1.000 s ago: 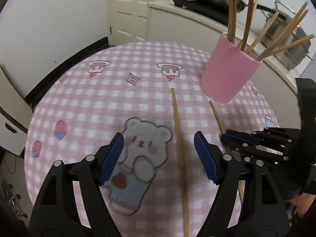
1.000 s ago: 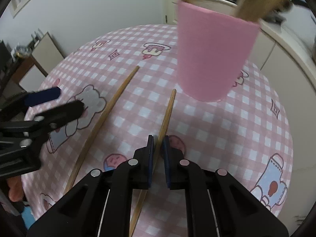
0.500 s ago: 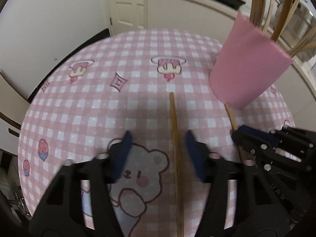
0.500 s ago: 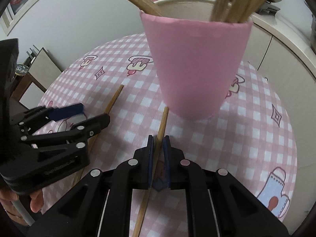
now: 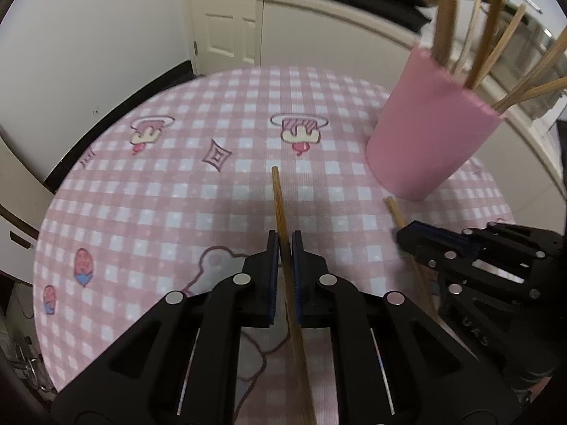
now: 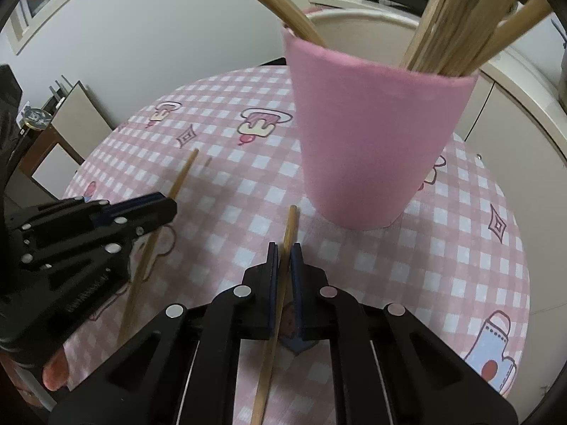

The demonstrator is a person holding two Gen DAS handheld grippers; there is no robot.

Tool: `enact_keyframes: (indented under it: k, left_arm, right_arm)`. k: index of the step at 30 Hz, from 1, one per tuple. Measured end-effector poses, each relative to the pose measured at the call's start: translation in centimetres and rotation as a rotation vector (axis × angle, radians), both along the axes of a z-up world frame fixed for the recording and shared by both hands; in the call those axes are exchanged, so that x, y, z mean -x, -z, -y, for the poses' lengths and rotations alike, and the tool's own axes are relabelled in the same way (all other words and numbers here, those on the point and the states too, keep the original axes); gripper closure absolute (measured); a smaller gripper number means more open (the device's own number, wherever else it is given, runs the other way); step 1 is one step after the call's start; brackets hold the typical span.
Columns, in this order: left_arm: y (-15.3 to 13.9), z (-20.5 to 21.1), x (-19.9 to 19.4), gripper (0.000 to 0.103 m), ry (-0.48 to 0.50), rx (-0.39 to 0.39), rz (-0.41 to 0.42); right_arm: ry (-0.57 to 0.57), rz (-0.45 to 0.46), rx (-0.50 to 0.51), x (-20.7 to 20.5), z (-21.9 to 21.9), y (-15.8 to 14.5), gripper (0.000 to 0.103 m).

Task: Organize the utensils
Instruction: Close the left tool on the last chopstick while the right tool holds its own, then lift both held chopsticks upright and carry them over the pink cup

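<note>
Bamboo is what both hands are dealing with: two loose chopsticks are lying on the pink checked tabletop (image 5: 170, 191), and each is now being pinched. The left gripper (image 5: 282, 248) is pressing its jaws together on the left chopstick (image 5: 280, 209), whose far tip is pointing out into bare cloth, well apart from the pink cup (image 5: 425, 141). The right gripper (image 6: 282, 253) is clamping the right chopstick (image 6: 288, 226), and that stick's tip is sitting just beside the foot of the pink cup (image 6: 368, 134), which is already bristling with bamboo sticks (image 6: 457, 17) leaning every way. Both grips look to be taken partway along the shafts, with a long tail running back under the jaws. To my eye the trouble is waiting at the cup: a stick swinging up could be pivoting in so narrow a pinch, catching the rim or the crowded sticks and tipping the light cup over. The two grippers are also working near each other, so lifting together could be knocking one against the other.
</note>
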State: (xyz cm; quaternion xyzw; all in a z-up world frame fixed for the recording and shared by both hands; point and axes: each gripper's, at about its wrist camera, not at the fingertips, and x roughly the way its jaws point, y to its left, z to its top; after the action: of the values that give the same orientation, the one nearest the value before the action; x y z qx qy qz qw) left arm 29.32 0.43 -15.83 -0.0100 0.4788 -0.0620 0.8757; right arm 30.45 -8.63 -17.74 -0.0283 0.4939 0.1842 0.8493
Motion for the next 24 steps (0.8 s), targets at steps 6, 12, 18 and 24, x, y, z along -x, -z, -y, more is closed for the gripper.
enact_keyframes:
  k: [6, 12, 18, 24]
  left_arm:
    - [-4.3, -0.7, 3.4, 0.096, 0.015, 0.025, 0.091]
    - [-8.4, -0.5, 6.5, 0.096, 0.032, 0.055, 0.179]
    - [-12.3, -0.5, 10.0, 0.096, 0.052, 0.075, 0.283]
    - [-15.3, 0.8, 12.0, 0.096, 0.065, 0.082, 0.375]
  right_arm:
    - [-0.025, 0.053, -0.024, 1.9, -0.4, -2.6, 0.098]
    - [-0.048, 0.141, -0.065, 4.5, -0.2, -6.9, 0.098]
    - [-0.046, 0.239, -0.117, 7.1, 1.3, -11.1, 0.098]
    - [-0.047, 0.344, -0.152, 9.5, 3.0, -14.9, 0.098]
